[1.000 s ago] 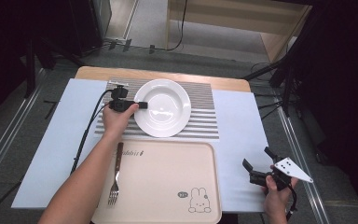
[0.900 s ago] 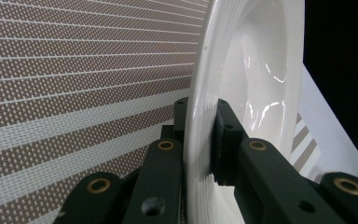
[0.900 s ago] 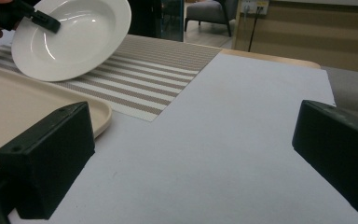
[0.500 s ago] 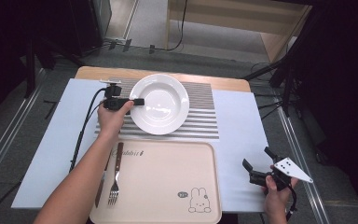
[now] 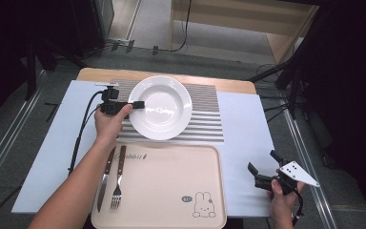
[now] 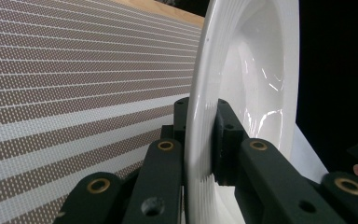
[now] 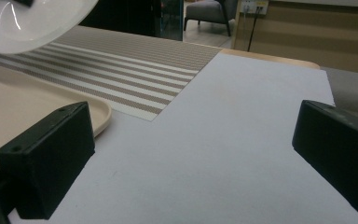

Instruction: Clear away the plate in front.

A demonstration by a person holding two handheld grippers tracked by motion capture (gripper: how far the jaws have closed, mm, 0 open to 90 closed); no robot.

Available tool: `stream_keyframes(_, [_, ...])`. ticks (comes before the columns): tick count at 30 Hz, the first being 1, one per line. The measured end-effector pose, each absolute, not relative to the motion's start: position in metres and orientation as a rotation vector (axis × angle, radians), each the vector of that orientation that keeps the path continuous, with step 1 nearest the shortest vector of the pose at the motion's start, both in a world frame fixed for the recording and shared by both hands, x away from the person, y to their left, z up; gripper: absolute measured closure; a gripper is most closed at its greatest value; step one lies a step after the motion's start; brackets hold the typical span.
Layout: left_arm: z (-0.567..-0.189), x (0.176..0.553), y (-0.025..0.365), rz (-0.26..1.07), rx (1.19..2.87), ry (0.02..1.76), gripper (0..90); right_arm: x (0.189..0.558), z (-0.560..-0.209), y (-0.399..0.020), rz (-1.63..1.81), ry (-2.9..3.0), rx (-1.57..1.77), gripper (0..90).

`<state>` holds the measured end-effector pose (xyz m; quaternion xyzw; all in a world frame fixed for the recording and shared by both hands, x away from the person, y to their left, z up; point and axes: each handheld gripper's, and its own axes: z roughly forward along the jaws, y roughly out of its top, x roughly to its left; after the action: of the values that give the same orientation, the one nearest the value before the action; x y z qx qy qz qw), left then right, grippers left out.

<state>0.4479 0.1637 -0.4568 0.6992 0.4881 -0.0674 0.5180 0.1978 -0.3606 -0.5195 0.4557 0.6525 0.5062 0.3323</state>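
Note:
A white deep plate (image 5: 160,107) hangs above the striped placemat (image 5: 205,124), held at its left rim by my left gripper (image 5: 136,104). In the left gripper view both black jaws clamp the plate's rim (image 6: 200,135). The plate (image 7: 28,21) also floats at the top left of the right gripper view. My right gripper (image 5: 262,168) rests at the table's near right corner, open, with bare white table covering (image 7: 223,140) between its jaws.
A beige tray (image 5: 167,186) with a rabbit print lies at the front, its corner (image 7: 37,100) close to the right gripper. A knife (image 5: 105,179) and a fork (image 5: 118,180) lie along the tray's left side. The left gripper's cable (image 5: 78,138) trails across the white covering.
The left hand has carried the plate left and up off the placemat. The right gripper has kept still.

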Motion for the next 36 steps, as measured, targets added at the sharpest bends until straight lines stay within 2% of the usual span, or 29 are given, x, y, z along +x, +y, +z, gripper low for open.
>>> stream_keyframes(36, [-0.453, 0.387, 0.170, -0.240, 1.674, 1.110, 80.8, 0.197, -0.519, -0.360, 1.321, 1.701, 1.191, 0.0])
